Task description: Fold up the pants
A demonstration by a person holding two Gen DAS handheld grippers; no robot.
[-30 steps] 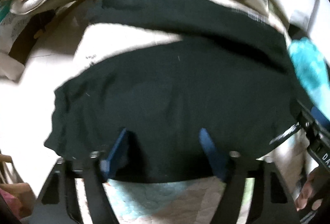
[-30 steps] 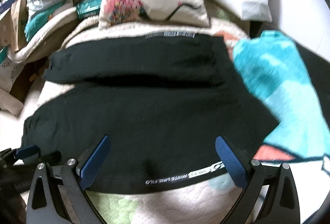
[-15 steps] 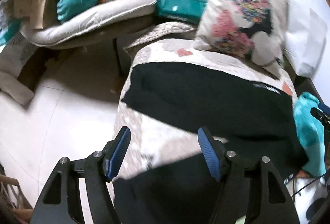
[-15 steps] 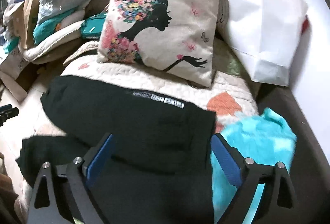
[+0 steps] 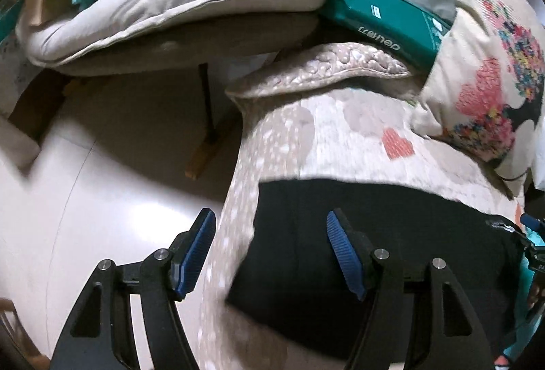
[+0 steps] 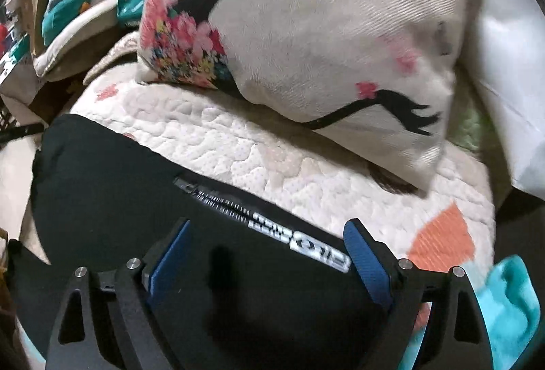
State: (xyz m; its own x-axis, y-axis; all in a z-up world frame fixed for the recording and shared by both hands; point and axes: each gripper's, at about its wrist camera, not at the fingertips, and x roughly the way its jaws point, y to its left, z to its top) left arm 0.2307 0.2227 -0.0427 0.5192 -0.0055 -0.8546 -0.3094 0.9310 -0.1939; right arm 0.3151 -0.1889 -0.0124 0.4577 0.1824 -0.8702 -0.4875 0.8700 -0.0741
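Observation:
The black pants (image 5: 391, 251) lie folded on a quilted bed cover (image 5: 340, 131); they also show in the right wrist view (image 6: 119, 193), with a white printed waistband label (image 6: 299, 240) along the far edge. My left gripper (image 5: 270, 251) is open and empty above the pants' left end at the bed's edge. My right gripper (image 6: 269, 257) is open and empty just above the waistband edge.
A flowered cushion (image 6: 306, 29) leans behind the pants, also in the left wrist view (image 5: 494, 63). A teal towel (image 6: 504, 308) lies at the right. A green box (image 5: 385, 19) and a beige cushion (image 5: 177, 5) sit beyond the bed. Pale floor (image 5: 102, 216) is at the left.
Both grippers have moved forward over the pants toward the far folded edge near the cushion. Both stay open and empty.

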